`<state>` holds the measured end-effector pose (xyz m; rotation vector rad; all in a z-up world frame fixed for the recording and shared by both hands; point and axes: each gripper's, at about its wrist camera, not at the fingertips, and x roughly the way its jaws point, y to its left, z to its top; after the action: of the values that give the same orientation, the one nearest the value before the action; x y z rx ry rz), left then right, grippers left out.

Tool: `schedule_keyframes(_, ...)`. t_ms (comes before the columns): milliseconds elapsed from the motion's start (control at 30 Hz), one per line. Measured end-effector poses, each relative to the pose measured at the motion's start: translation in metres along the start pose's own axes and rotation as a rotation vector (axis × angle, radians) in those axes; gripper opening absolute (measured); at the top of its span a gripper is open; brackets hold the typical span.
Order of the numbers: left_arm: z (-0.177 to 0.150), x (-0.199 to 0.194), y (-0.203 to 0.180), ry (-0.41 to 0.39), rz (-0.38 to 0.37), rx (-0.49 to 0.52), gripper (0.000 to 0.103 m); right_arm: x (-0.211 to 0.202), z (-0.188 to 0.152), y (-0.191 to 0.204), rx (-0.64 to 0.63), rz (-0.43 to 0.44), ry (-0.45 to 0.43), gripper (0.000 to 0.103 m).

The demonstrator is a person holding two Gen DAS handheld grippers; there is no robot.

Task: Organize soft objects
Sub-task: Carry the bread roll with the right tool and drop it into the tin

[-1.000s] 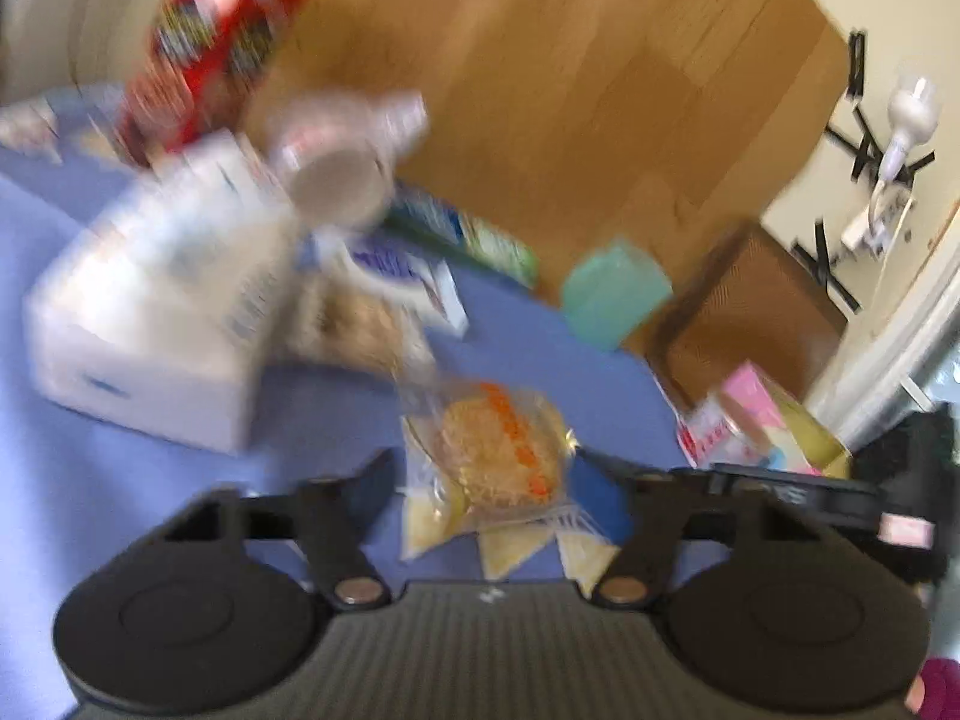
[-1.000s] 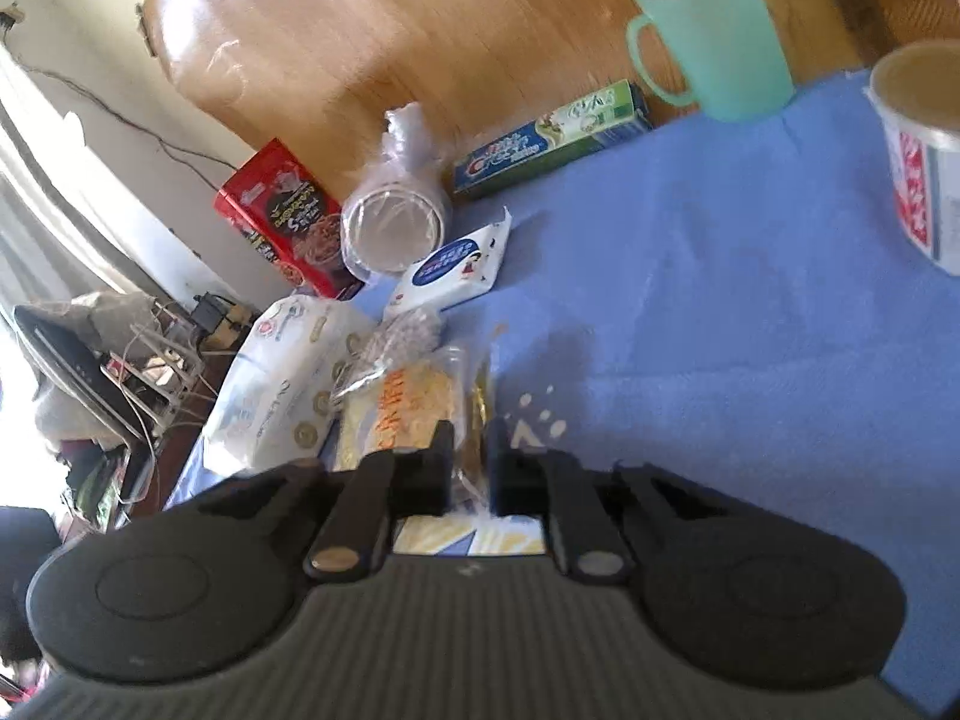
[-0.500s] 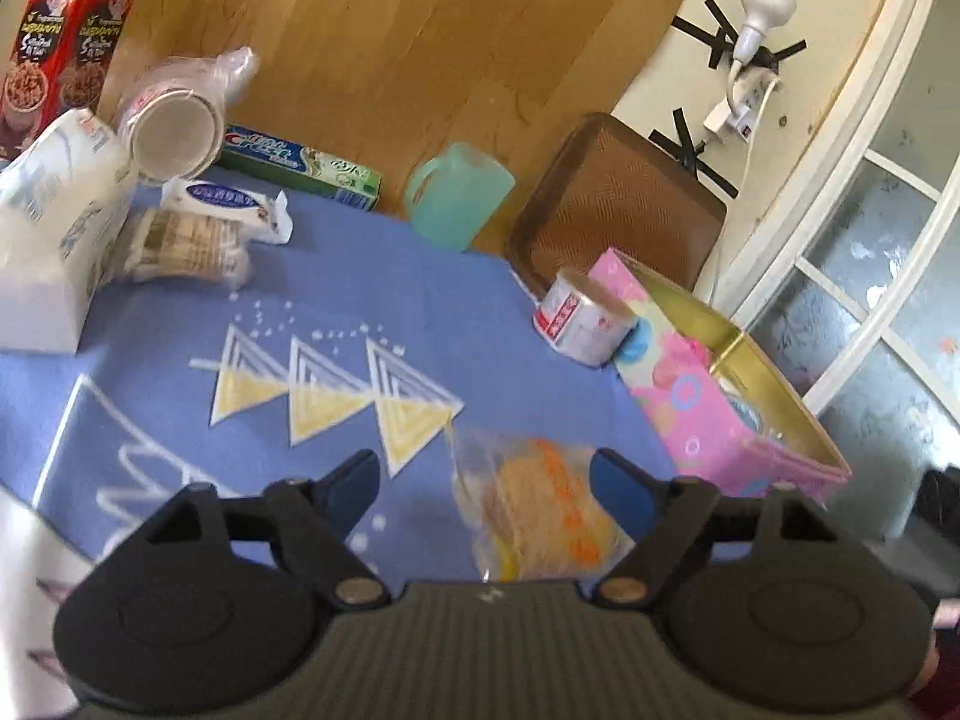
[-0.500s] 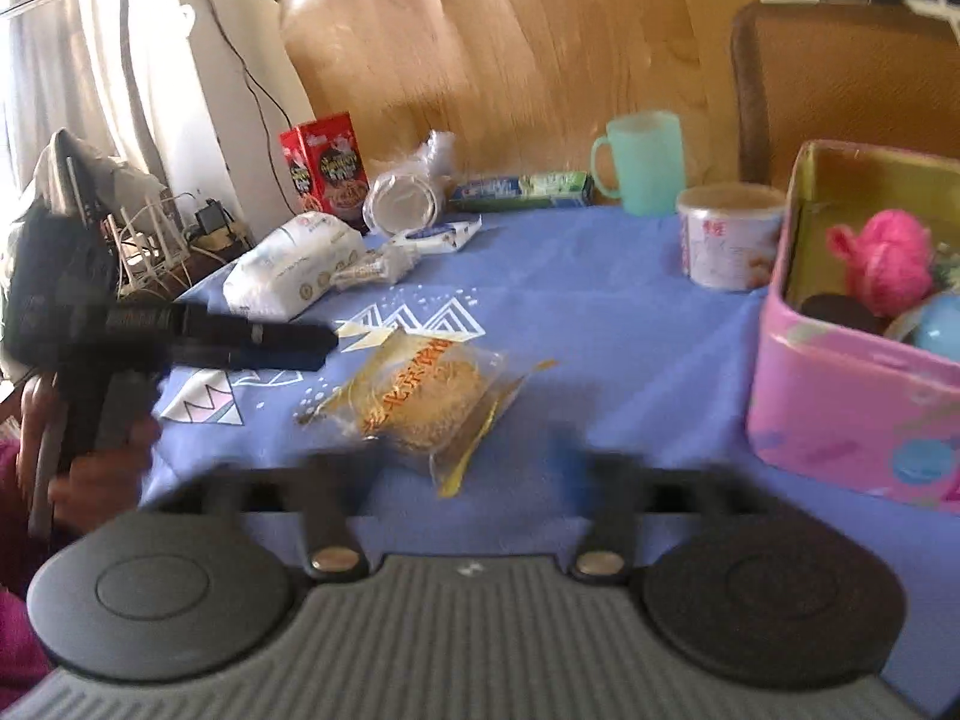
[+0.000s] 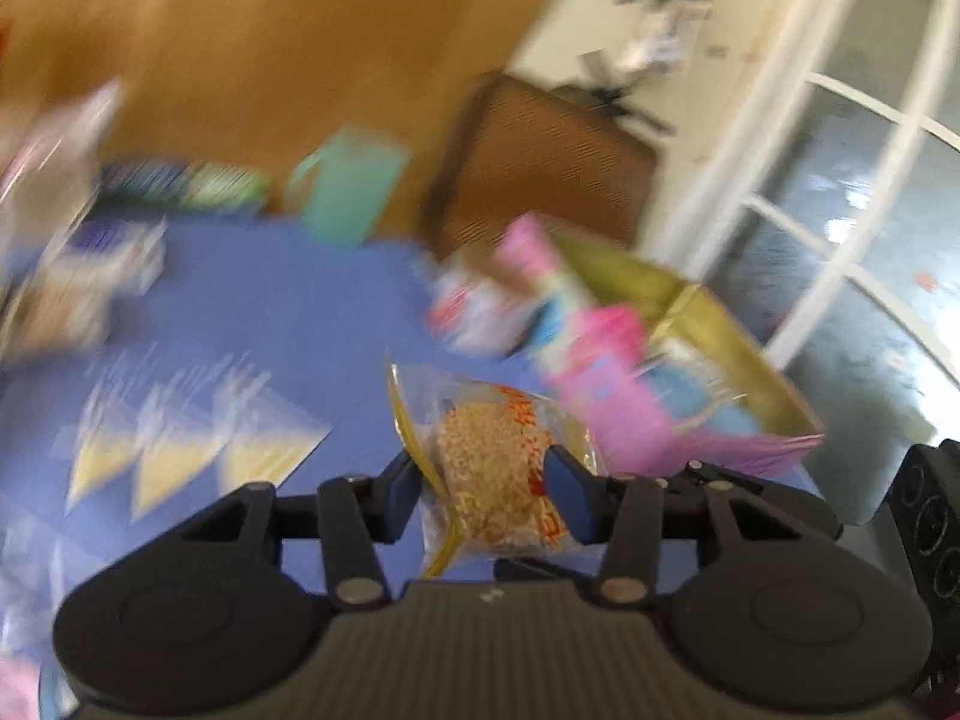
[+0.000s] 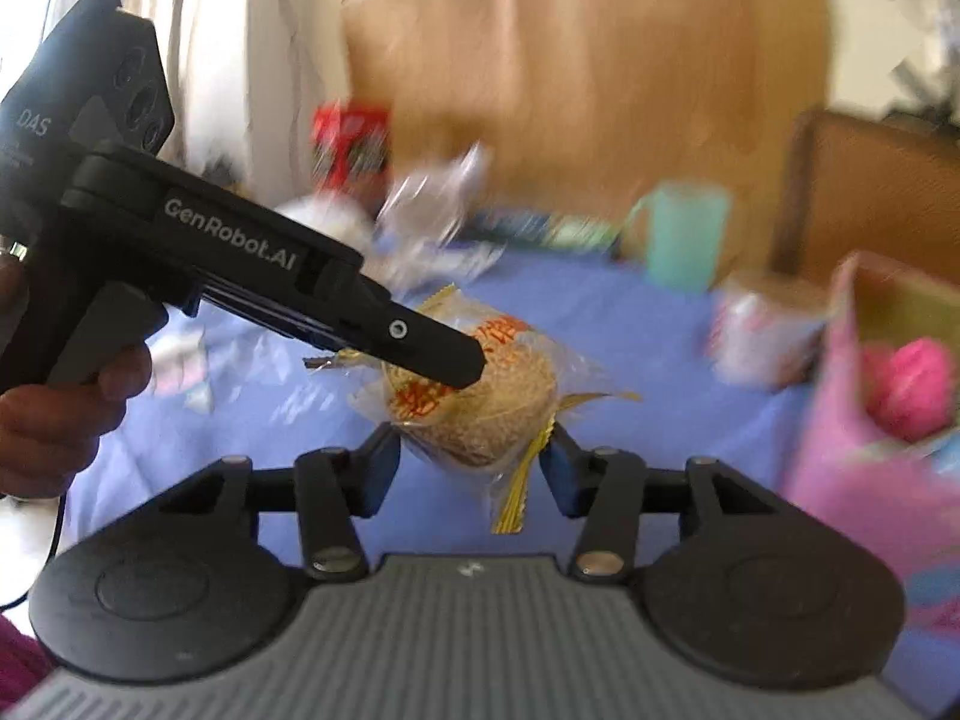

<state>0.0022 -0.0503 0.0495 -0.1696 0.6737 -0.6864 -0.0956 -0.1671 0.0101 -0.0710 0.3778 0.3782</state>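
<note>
A clear bag holding a round bun (image 5: 498,474) with red print is between the fingers of my left gripper (image 5: 480,492), which is shut on it and holds it above the blue cloth. In the right wrist view the same bun bag (image 6: 480,402) hangs between the open fingers of my right gripper (image 6: 468,468), with the left gripper's finger (image 6: 432,348) pressed on its top. A pink box (image 5: 606,384) with a gold inside stands just right of the bag; in the right wrist view this pink box (image 6: 840,420) holds a pink ball (image 6: 912,384).
A white can (image 6: 762,330) and a mint green mug (image 6: 684,234) stand behind the bag. A red carton (image 6: 351,138), a clear-wrapped cup stack (image 6: 432,210), a toothpaste box (image 5: 180,186) and a brown chair (image 5: 552,162) lie further back. Both views are blurred.
My left gripper has shut on the bun bag and lifted it off the cloth toward the pink box. My right gripper has moved up close so its open fingers flank the bag.
</note>
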Motion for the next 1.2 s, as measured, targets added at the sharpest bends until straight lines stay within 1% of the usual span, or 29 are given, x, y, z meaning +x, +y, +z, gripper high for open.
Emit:
schedule_keyframes(100,0.026,0.020,-0.039,-0.022,-0.067,0.098,0.045,-0.028,0.008,-0.026,0.014,-0.112,-0.087,0.054)
schedule_keyframes(167,0.042,0.042,-0.067,-0.017,-0.108,0.156,0.045,-0.045,0.010,-0.047,0.027,-0.190,-0.118,0.054)
schedule_keyframes(300,0.059,0.095,-0.115,0.009,-0.158,0.231,0.046,-0.068,0.006,-0.094,0.075,-0.316,-0.121,0.054)
schedule_keyframes(367,0.065,0.121,-0.139,0.024,-0.164,0.254,0.051,-0.073,0.005,-0.117,0.100,-0.374,-0.116,0.054)
schedule_keyframes(400,0.066,0.132,-0.148,0.026,-0.158,0.266,0.059,-0.071,0.005,-0.127,0.100,-0.411,-0.112,0.054)
schedule_keyframes(433,0.068,0.145,-0.159,0.030,-0.146,0.288,0.072,-0.067,0.006,-0.136,0.094,-0.462,-0.103,0.055)
schedule_keyframes(467,0.068,0.157,-0.168,0.030,-0.113,0.315,0.078,-0.061,0.005,-0.147,0.082,-0.519,-0.088,0.057)
schedule_keyframes(500,0.067,0.165,-0.176,0.023,-0.061,0.339,0.079,-0.052,0.005,-0.160,0.074,-0.587,-0.061,0.060)
schedule_keyframes(533,0.065,0.171,-0.180,0.023,-0.028,0.352,0.078,-0.049,0.002,-0.169,0.085,-0.639,-0.038,0.060)
schedule_keyframes(567,0.063,0.172,-0.180,0.027,-0.018,0.351,0.078,-0.048,0.000,-0.180,0.120,-0.668,-0.026,0.060)
schedule_keyframes(667,0.055,0.154,-0.167,0.016,-0.036,0.336,0.080,-0.071,-0.009,-0.190,0.235,-0.597,-0.112,0.059)
schedule_keyframes(800,0.041,0.116,-0.144,-0.039,0.011,0.340,0.085,-0.081,-0.013,-0.181,0.252,-0.594,-0.155,0.059)
schedule_keyframes(867,0.037,0.099,-0.130,-0.049,0.025,0.320,0.085,-0.087,-0.012,-0.177,0.299,-0.556,-0.181,0.059)
schedule_keyframes(933,0.027,0.079,-0.110,-0.056,0.056,0.292,0.085,-0.092,-0.007,-0.169,0.343,-0.507,-0.210,0.059)
schedule_keyframes(1000,0.016,0.062,-0.087,-0.060,0.102,0.259,0.086,-0.096,-0.001,-0.156,0.372,-0.438,-0.240,0.059)
schedule_keyframes(1067,0.002,0.043,-0.060,-0.067,0.170,0.220,0.086,-0.092,0.009,-0.144,0.376,-0.345,-0.248,0.059)
schedule_keyframes(1133,-0.011,0.023,-0.025,-0.075,0.244,0.161,0.086,-0.081,0.017,-0.128,0.359,-0.252,-0.219,0.059)
schedule_keyframes(1200,-0.022,0.005,0.015,-0.087,0.345,0.079,0.086,-0.061,0.027,-0.108,0.328,-0.160,-0.173,0.059)
